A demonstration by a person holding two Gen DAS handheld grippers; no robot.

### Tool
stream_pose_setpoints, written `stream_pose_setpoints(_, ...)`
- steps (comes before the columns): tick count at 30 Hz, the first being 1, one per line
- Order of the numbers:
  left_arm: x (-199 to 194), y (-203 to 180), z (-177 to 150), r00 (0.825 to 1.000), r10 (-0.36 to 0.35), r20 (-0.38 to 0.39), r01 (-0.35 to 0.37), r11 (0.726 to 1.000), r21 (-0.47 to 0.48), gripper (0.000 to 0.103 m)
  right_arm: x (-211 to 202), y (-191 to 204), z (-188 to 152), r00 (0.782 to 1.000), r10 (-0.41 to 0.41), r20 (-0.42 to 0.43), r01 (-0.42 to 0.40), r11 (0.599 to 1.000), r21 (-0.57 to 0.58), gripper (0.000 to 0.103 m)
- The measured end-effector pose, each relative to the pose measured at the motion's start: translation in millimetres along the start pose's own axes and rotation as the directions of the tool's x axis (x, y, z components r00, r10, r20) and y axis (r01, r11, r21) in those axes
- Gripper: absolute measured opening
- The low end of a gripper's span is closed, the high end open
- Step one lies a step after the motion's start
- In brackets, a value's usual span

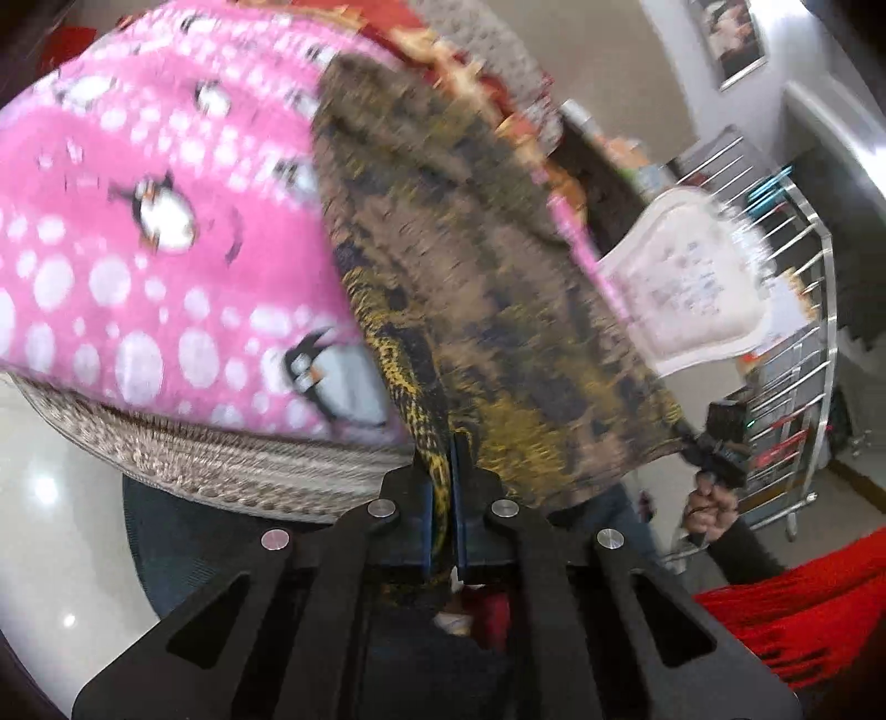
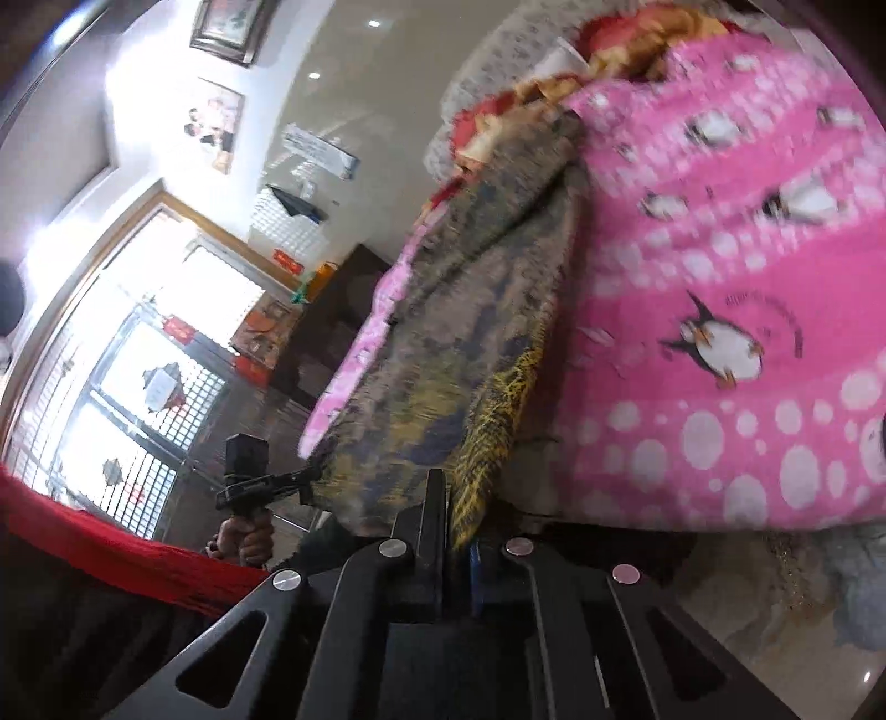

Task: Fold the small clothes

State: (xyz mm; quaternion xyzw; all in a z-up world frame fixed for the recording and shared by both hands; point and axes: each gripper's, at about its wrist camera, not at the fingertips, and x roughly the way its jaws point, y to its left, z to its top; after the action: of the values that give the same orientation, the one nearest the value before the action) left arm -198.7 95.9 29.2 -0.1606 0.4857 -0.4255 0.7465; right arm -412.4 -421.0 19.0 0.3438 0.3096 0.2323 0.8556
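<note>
A small brown, yellow and dark patterned garment (image 1: 487, 310) hangs stretched in the air over a pink penguin blanket (image 1: 155, 238). My left gripper (image 1: 442, 443) is shut on the garment's yellow-patterned edge. My right gripper (image 2: 462, 498) is shut on the garment's other corner (image 2: 443, 354). Each gripper shows in the other's view, clamped on the far end of the cloth: the right one in the left wrist view (image 1: 714, 443), the left one in the right wrist view (image 2: 260, 487). Both views are motion-blurred.
The pink blanket (image 2: 720, 310) covers a bed or sofa with red and gold bedding (image 1: 443, 50) behind. A white chair (image 1: 692, 288) and metal rack (image 1: 797, 332) stand at right. Red cloth (image 1: 803, 615) lies low right. A barred window (image 2: 138, 387) is at left.
</note>
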Motion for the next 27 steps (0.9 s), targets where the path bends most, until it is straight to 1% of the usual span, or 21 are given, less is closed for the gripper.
stream_pose_setpoints(1, -13.1, -4.2, 1.7, 0.999, -0.038, 0.037, 0.038, 0.999, -0.007, 0.003, -6.0, 10.9, 3.5, 1.000, 0.013, 0.012, -0.013, 1.000, -0.023, 0.006)
stream_pose_setpoints(3, -30.4, -10.1, 4.4, 0.994, -0.073, 0.078, 0.074, 0.997, 0.001, 0.003, -15.6, 30.6, 10.0, 0.999, 0.032, 0.032, -0.030, 0.997, -0.068, 0.006)
stream_pose_setpoints(5, -50.0, -15.6, 4.3, 0.989, -0.089, 0.118, 0.088, 0.996, 0.012, 0.003, -23.1, 50.2, 15.1, 0.998, 0.050, 0.038, -0.045, 0.992, -0.120, 0.006)
stream_pose_setpoints(7, -67.3, -20.5, 1.1, 0.984, -0.089, 0.154, 0.087, 0.996, 0.021, 0.001, -27.9, 68.1, 18.2, 0.997, 0.064, 0.035, -0.057, 0.985, -0.164, 0.006)
stream_pose_setpoints(9, -90.4, -21.8, -3.5, 0.973, -0.104, 0.204, 0.104, 0.995, 0.011, 0.000, -33.6, 84.6, 18.1, 0.997, 0.071, 0.029, -0.063, 0.974, -0.215, 0.006)
stream_pose_setpoints(10, -96.4, -22.0, -6.5, 0.971, -0.097, 0.218, 0.098, 0.995, 0.007, 0.000, -35.4, 90.0, 16.9, 0.997, 0.073, 0.030, -0.064, 0.971, -0.231, 0.006)
stream_pose_setpoints(12, -99.0, -15.7, -9.2, 0.973, -0.050, 0.227, 0.053, 0.999, -0.008, 0.000, -37.1, 95.9, 16.5, 0.998, 0.060, 0.028, -0.050, 0.965, -0.258, 0.006)
stream_pose_setpoints(13, -95.7, -8.1, -9.5, 0.974, -0.022, 0.228, 0.031, 0.999, -0.037, 0.000, -35.5, 94.0, 16.8, 0.998, 0.054, 0.028, -0.045, 0.965, -0.259, 0.006)
stream_pose_setpoints(14, -91.1, -3.2, -9.3, 0.975, 0.002, 0.221, 0.011, 0.998, -0.058, 0.000, -32.9, 88.1, 16.5, 0.998, 0.049, 0.032, -0.039, 0.968, -0.247, 0.006)
stream_pose_setpoints(15, -84.9, -0.1, -8.9, 0.978, 0.040, 0.204, -0.029, 0.998, -0.059, 0.000, -30.8, 83.3, 16.6, 0.998, 0.046, 0.032, -0.037, 0.971, -0.237, 0.006)
stream_pose_setpoints(16, -80.3, 0.3, -11.0, 0.979, 0.069, 0.191, -0.060, 0.997, -0.050, 0.001, -26.6, 76.0, 15.1, 0.999, 0.030, 0.030, -0.022, 0.974, -0.227, 0.006)
stream_pose_setpoints(17, -70.9, -0.2, -10.9, 0.979, 0.113, 0.170, -0.109, 0.994, -0.030, 0.001, -22.3, 69.8, 12.7, 1.000, 0.006, 0.020, -0.002, 0.976, -0.219, 0.006)
stream_pose_setpoints(18, -59.8, -0.3, -10.8, 0.980, 0.136, 0.144, -0.136, 0.991, -0.015, 0.001, -21.8, 66.8, 10.8, 1.000, -0.007, 0.009, 0.008, 0.978, -0.210, 0.006)
stream_pose_setpoints(20, -39.5, -0.4, -11.6, 0.984, 0.147, 0.100, -0.146, 0.989, -0.017, 0.002, -16.3, 58.7, 3.6, 1.000, -0.023, -0.014, 0.020, 0.982, -0.189, 0.006)
stream_pose_setpoints(22, -24.1, -2.3, -15.9, 0.985, 0.162, 0.062, -0.163, 0.986, 0.021, 0.002, -11.9, 49.9, -4.0, 0.999, -0.022, -0.023, 0.018, 0.988, -0.155, 0.006)
stream_pose_setpoints(24, -6.0, -5.9, -15.3, 0.979, 0.202, 0.018, -0.203, 0.976, 0.073, 0.012, -10.0, 43.8, -10.5, 0.999, -0.025, -0.027, 0.021, 0.991, -0.131, 0.006)
stream_pose_setpoints(25, 0.4, -7.6, -15.0, 0.976, 0.218, -0.004, -0.217, 0.972, 0.087, 0.026, -9.2, 41.2, -13.2, 0.999, -0.024, -0.029, 0.020, 0.993, -0.119, 0.006)
stream_pose_setpoints(26, 6.3, -9.0, -15.2, 0.968, 0.251, -0.016, -0.248, 0.962, 0.116, 0.033, -8.4, 39.0, -15.2, 0.999, -0.027, -0.033, 0.023, 0.994, -0.109, 0.006)
stream_pose_setpoints(27, 12.6, -11.5, -14.7, 0.954, 0.299, -0.014, -0.292, 0.942, 0.166, 0.033, -7.6, 38.1, -16.5, 0.999, -0.029, -0.037, 0.025, 0.994, -0.103, 0.006)
